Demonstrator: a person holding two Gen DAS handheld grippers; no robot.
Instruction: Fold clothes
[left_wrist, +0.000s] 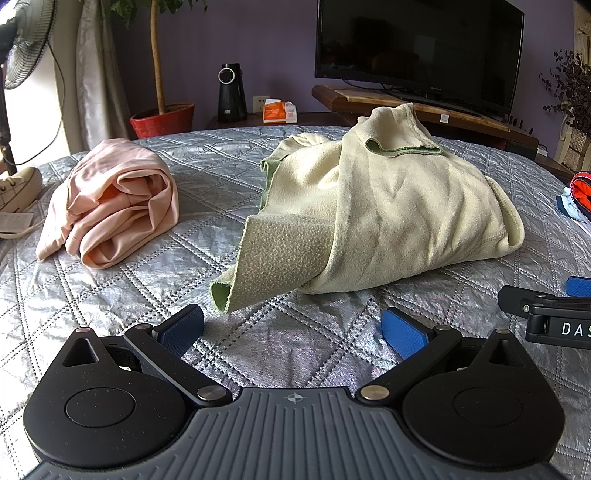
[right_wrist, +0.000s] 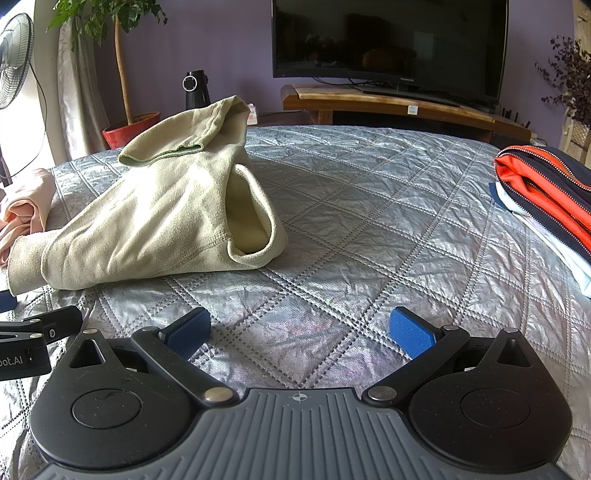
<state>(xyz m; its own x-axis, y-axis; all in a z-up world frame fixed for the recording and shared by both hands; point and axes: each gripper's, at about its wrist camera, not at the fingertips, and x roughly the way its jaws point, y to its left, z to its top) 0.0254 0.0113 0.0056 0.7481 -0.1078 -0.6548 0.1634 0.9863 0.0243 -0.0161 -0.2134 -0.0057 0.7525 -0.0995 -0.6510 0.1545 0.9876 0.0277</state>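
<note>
Pink bundle (left_wrist: 110, 206) far left, parked aside. Fleece (left_wrist: 369, 214) heaped mid-bed (left_wrist: 295, 332), unfolded, next job I judge. Left gripper (left_wrist: 293, 330) jaws released, short of its corner. Right gripper (right_wrist: 301, 334) jaws released, empty. Folded stack (right_wrist: 546, 195) right.

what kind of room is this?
Most likely a home bedroom: clothes lie on a bed with a quilted silver bedspread, a TV on a wooden stand faces it, and a potted plant and standing fan sit nearby.

Crumpled fleece top (left_wrist: 388, 206) mid-quilt (left_wrist: 147, 295); rolled garment (left_wrist: 114, 210) left of it; folded stack (right_wrist: 546, 199) far right
</note>
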